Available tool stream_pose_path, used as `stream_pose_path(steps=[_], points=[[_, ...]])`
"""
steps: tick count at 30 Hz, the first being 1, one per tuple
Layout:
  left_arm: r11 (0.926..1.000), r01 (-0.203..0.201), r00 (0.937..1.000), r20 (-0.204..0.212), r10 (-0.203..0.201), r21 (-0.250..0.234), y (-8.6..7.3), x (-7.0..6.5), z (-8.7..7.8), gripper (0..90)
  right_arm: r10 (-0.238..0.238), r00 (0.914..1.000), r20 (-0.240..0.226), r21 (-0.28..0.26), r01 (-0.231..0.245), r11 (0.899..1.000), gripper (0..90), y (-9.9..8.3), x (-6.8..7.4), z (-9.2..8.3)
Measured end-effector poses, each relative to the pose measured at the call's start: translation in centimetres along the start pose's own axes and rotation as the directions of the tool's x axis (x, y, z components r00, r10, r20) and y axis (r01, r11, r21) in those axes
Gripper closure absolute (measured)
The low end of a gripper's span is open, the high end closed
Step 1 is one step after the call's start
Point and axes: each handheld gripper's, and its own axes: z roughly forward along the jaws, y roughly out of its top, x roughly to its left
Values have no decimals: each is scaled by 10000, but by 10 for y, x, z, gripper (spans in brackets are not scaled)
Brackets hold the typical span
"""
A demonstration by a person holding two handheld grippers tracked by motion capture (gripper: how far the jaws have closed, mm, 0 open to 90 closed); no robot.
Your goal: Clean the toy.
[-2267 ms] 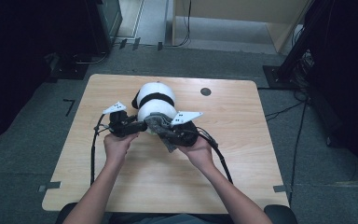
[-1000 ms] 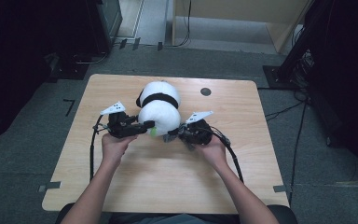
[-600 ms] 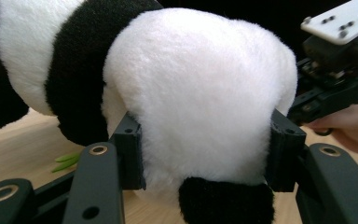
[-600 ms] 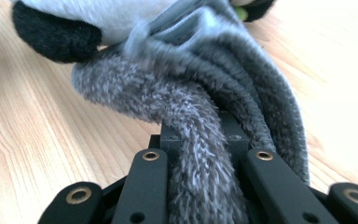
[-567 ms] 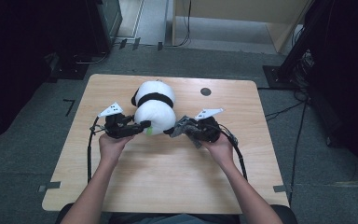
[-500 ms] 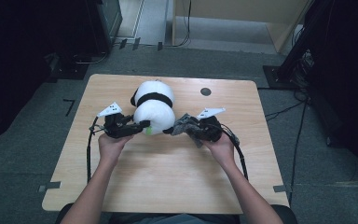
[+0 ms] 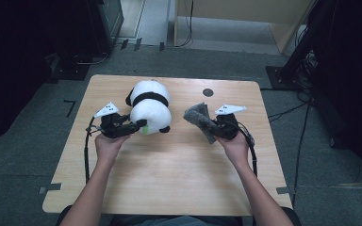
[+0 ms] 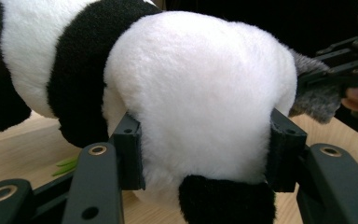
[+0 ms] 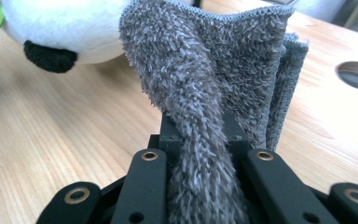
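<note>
1. The toy panda (image 7: 149,108) lies on the tabletop (image 7: 169,179), near the far edge and a bit left of the middle. It is white with a black band across its back.
2. The left gripper (image 7: 134,127) sits at the panda's near left side. Its fingers (image 8: 129,156) are clenched on the panda's white round end, one on each side, and the fur bulges between them.
3. A small green leaf (image 7: 143,129) sticks out at the panda's near side, right by the left gripper.
4. To the right of the panda, with a gap of bare wood between, is a grey fuzzy cloth (image 7: 199,119).
5. The right gripper (image 7: 214,132) grasps the cloth. Its fingers (image 9: 170,135) are squeezed tight on a bunched part, and the rest of the cloth stands up and fans out toward the panda.
6. Behind the cloth, farther from the person than the panda's near side, is a round dark hole (image 7: 208,92) in the tabletop.
7. The person's two hands hold the grippers from the near side of the panda.
</note>
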Motion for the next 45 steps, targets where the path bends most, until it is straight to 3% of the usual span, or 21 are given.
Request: stream_pose_path(steps=[13,17,27,38,42,45], points=[[9999,-31,9981,-618,25,-96,-4,27,-15,438,662,9953,701,-102,-657,9978,769,-13,-28,-14],[9996,214,9981,-581,-224,-173,-7,36,-17,434,1004,9923,721,-117,-998,9949,769,-22,-37,-12],[9982,476,9953,-862,-442,372,-19,57,-13,402,1320,9846,1148,218,-1354,9906,757,-39,-54,0],[9964,415,9944,-998,-341,733,-26,61,-8,312,1668,9719,1659,755,-1812,9805,727,-57,-73,17],[9951,-19,9936,-1122,131,990,-27,58,-5,276,1747,9713,1616,666,-1874,9800,711,-59,-76,18],[9949,62,9938,-1114,51,1007,-27,58,-5,255,1684,9720,1641,685,-1815,9810,671,-60,-76,19]])
